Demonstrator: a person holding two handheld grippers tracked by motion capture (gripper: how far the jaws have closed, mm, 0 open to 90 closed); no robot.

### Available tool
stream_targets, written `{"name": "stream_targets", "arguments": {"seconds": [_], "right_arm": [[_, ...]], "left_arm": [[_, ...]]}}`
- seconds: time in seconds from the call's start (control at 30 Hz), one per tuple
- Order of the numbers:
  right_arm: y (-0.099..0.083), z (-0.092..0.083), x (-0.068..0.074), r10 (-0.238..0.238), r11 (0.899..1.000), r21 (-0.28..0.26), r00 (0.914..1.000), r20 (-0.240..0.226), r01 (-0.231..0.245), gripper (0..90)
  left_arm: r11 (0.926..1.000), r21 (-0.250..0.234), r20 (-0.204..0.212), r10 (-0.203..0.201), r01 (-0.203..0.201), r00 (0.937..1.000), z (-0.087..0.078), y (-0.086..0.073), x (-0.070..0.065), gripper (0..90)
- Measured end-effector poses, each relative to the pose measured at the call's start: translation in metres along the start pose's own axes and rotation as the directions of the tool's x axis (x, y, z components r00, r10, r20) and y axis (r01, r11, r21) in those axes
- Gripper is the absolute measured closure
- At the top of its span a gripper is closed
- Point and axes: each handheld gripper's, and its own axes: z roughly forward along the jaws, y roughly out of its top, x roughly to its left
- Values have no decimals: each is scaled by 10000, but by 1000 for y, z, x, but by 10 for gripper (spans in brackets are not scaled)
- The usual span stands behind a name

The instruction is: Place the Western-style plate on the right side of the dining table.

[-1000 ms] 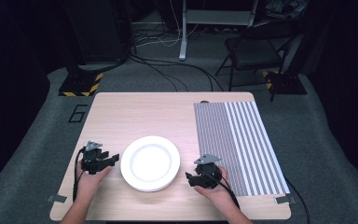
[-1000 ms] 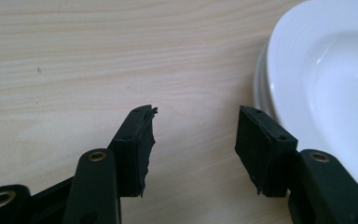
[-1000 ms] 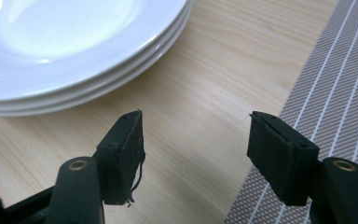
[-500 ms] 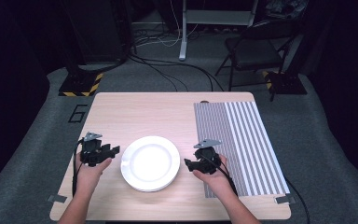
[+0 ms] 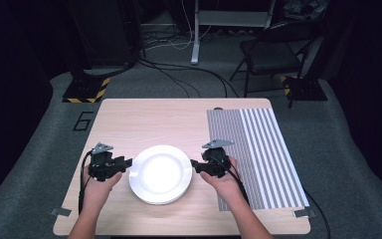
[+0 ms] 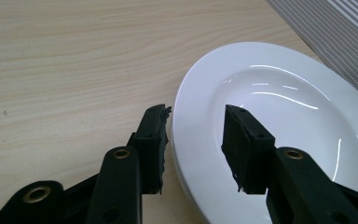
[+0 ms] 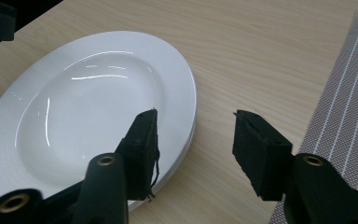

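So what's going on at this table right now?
A person holds a gripper in each hand on either side of a white plate on a wooden table. The left gripper and the right gripper are both open, each with its jaws straddling the plate's rim but not clamped. The plate rests flat, beside a striped placemat.

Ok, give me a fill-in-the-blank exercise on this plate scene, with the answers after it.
1. The white plate rests on the bare wood of the ____.
2. The striped placemat lies on the person's ____ side of the plate.
3. The left claw has its jaws ____, one over the plate's rim and one outside it.
4. The right claw is open, and its jaws straddle the plate's ____.

Missing words: table; right; open; rim
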Motion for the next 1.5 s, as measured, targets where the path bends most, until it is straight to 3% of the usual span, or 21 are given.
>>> {"name": "stream_targets", "arguments": {"seconds": [0.1,0.23,0.3,0.47,0.57,0.6,0.77,0.87,0.93,1.2,1.33,1.5], "right_arm": [[1,3,2,-273,9994,206,9995,-169,277,570],[-3,8,8,-1157,9929,252,9932,-145,1160,677],[-7,12,9,-1295,9906,394,9907,-412,1311,687],[-13,19,5,-948,9939,503,9934,-649,982,634],[-15,19,3,-840,9953,398,9915,-992,883,632],[-15,20,2,-870,9951,374,9910,-1020,912,632],[-19,23,2,-763,9960,383,9904,-1148,812,635],[-21,26,1,-419,9973,547,9893,-1395,499,611],[-22,27,1,-367,9969,636,9896,-1390,459,607],[-26,28,-5,-182,9990,392,9925,-1212,231,606],[-28,27,-9,114,9997,252,9909,-1340,-81,614],[-31,30,-14,757,9966,424,9849,-1557,-699,603]], "left_arm": [[10000,-44,88,-38,39,10000,0,-3,3,632],[9997,175,201,157,-160,9997,2,-10,6,663],[9997,188,431,160,-168,9989,4,-13,8,663],[9997,199,551,116,-127,9984,4,-17,8,658],[9997,256,589,-80,65,9982,6,-20,9,639],[9993,182,605,-345,335,9976,8,-22,8,643],[9994,228,737,-289,272,9969,10,-23,9,682],[9994,196,758,-291,277,9967,12,-25,10,673],[9980,265,841,-601,580,9946,15,-27,10,669],[9972,388,592,-664,641,9960,18,-29,12,653],[9944,550,718,-938,900,9930,20,-30,16,661],[9904,625,1284,-1305,1233,9831,22,-31,18,716]]}}
